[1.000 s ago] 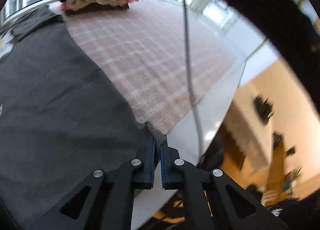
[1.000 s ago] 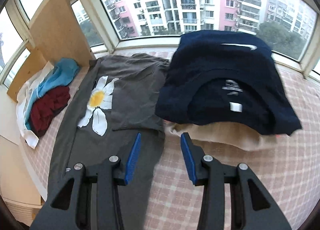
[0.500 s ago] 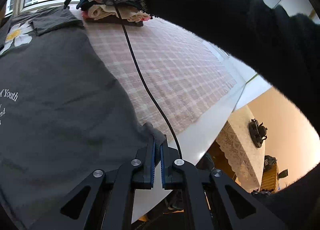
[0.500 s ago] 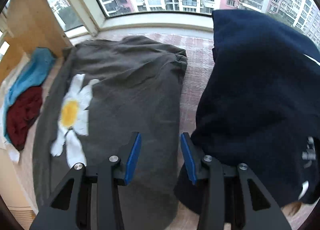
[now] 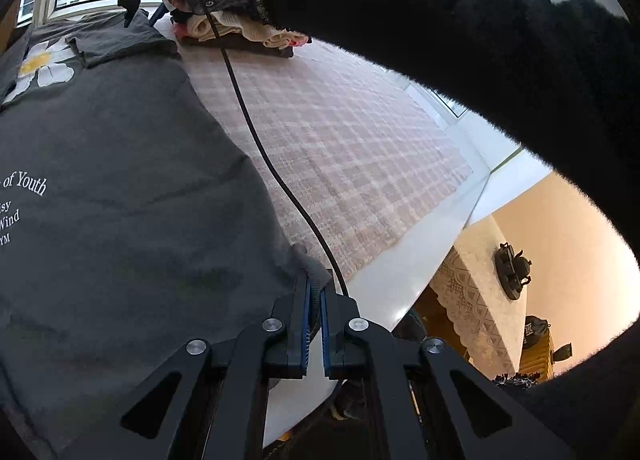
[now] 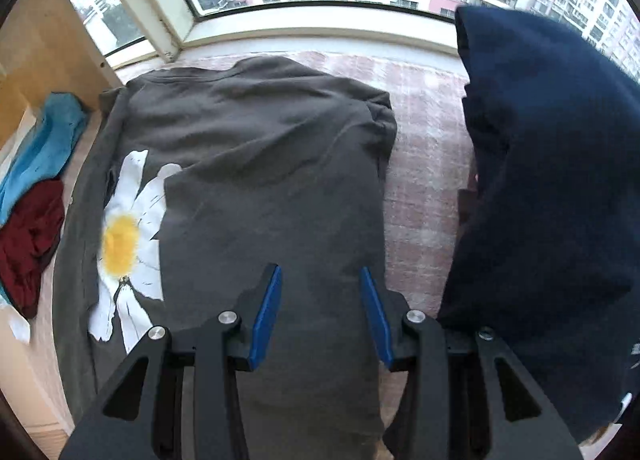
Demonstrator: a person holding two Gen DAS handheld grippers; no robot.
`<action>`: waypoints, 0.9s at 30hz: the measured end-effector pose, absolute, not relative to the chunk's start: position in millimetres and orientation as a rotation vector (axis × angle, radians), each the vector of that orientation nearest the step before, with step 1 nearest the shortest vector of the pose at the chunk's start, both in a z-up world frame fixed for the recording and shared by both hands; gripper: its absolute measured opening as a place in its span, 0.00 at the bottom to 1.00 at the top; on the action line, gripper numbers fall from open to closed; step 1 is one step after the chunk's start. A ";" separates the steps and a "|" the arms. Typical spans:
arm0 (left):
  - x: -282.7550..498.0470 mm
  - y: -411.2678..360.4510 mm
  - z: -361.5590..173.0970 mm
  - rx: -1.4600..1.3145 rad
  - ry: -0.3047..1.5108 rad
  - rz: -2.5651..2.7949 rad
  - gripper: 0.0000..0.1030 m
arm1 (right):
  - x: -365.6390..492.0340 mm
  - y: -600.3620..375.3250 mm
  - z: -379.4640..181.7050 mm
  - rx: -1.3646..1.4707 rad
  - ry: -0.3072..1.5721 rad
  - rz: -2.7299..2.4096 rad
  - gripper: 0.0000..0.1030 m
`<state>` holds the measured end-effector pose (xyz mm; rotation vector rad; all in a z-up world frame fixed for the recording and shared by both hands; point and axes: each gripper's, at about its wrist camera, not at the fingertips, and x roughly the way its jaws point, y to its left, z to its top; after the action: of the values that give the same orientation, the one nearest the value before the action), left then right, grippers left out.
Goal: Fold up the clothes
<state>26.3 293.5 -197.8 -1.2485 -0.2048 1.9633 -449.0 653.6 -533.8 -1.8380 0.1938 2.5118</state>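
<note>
**Hem pinched, far corner still to catch**

The left gripper point(image 5: 314, 302) has its fingers pressed together on the hem corner of the grey T-shirt point(image 5: 120, 195), pinching the cloth at about six o'clock in the left wrist view. The shirt lies flat on the pink checked cover point(image 5: 340, 147), spreading from that pinch toward nine and eleven o'clock, with its daisy print point(image 5: 42, 67) near ten. The right gripper point(image 6: 320, 308) hangs over the shirt's upper end with its fingers spread and nothing between them — grey cloth shows in the gap, but I cannot tell whether the tips touch it.

To do this step well, I judge the right gripper should come down at the shirt's side edge, at about three o'clock from its fingertips, and close on both layers before either hand lifts. Both pinches should then travel together, keeping the edge taut so the fold lands straight and clear of the navy garment point(image 6: 552, 187).

Counted, left to right: one teal garment point(image 6: 44, 139), one dark red garment point(image 6: 28, 244), one grey T-shirt, one stack of folded clothes point(image 5: 240, 31) — topped by the navy garment.
</note>
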 end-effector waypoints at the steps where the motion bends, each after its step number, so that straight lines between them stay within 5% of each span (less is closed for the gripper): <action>1: 25.9 292.9 -197.9 -1.248 -0.208 1.961 0.03 | -449.7 654.0 -534.5 -1.835 0.191 2.505 0.39; 11: 21.4 289.4 -196.2 -1.230 -0.218 1.955 0.03 | -462.2 651.1 -548.5 -1.914 0.059 2.388 0.38; 14: 18.7 284.0 -196.6 -1.226 -0.244 1.961 0.03 | -463.1 655.2 -544.9 -1.937 0.125 2.409 0.09; 15: 17.8 282.0 -196.7 -1.224 -0.257 1.963 0.03 | -463.4 657.7 -543.0 -1.943 0.155 2.411 0.07; 27: 43.6 189.0 -188.1 -1.205 -0.481 2.158 0.03 | -469.0 609.7 -492.7 -1.912 0.219 2.456 0.06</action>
<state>43.6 189.0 -188.1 -1.2050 -0.4811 2.1578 -469.0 609.7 -492.7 -1.9123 0.2194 2.4556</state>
